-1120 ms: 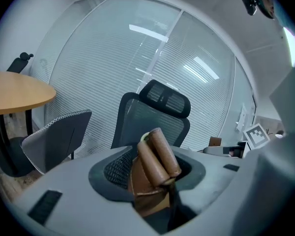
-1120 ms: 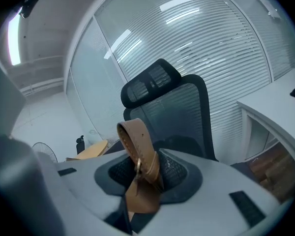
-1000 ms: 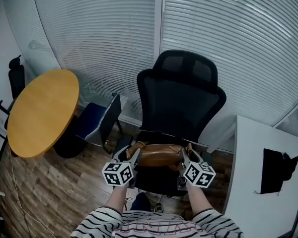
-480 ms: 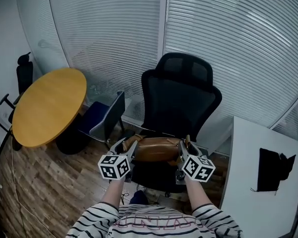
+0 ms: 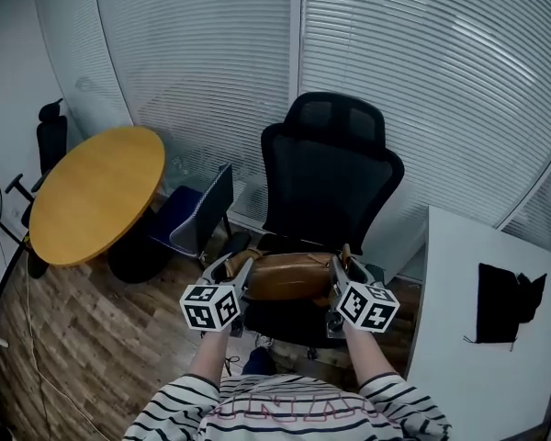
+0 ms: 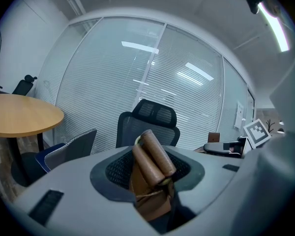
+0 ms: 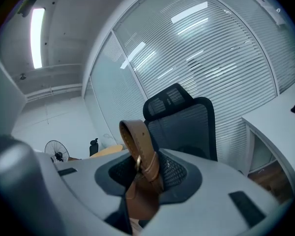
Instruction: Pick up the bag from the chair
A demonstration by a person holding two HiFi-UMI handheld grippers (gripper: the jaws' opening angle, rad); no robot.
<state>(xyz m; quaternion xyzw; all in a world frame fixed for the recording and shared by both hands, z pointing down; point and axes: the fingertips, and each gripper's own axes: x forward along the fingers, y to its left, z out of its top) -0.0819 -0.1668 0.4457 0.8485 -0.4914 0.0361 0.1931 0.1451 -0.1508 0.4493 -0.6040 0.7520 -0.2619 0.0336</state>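
**Brown bag [image 5: 289,276] held at both ends over the chair [image 5: 331,177]**

The left gripper [image 5: 237,271] is clamped on the bag's rolled handles at its left end. The right gripper [image 5: 341,269] is clamped on a buckled strap at the right end. The bag stretches level between them, over the black chair's seat and near its backrest. A round wooden table [image 5: 96,191] stands to the left.
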